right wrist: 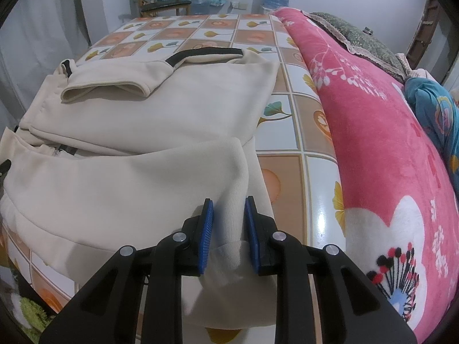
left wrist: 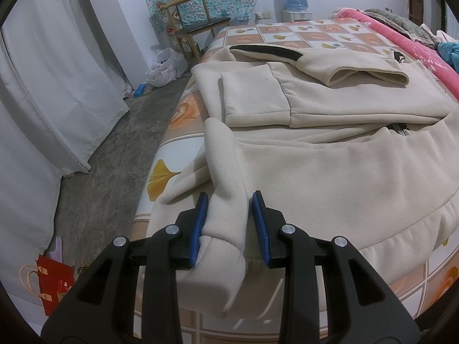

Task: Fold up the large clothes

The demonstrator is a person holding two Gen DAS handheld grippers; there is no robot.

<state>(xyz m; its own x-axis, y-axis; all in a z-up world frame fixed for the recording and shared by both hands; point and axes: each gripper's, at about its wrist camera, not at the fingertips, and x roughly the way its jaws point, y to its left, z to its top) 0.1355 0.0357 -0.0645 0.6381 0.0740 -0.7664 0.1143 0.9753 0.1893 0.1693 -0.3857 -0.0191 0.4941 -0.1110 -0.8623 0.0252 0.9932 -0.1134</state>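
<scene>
A cream zip sweatshirt lies on the bed, sleeves folded across its far half; it also shows in the right wrist view. My left gripper is shut on the ribbed hem at the garment's near left corner and holds it lifted over the bed's edge. My right gripper is shut on the ribbed hem at the near right corner. A folded sleeve cuff rests on top of the far part, also in the right wrist view.
The bed has a tile-patterned sheet. A pink floral blanket is bunched along its right side. On the left are white curtains, bare floor, a wooden chair, plastic bags and a red bag.
</scene>
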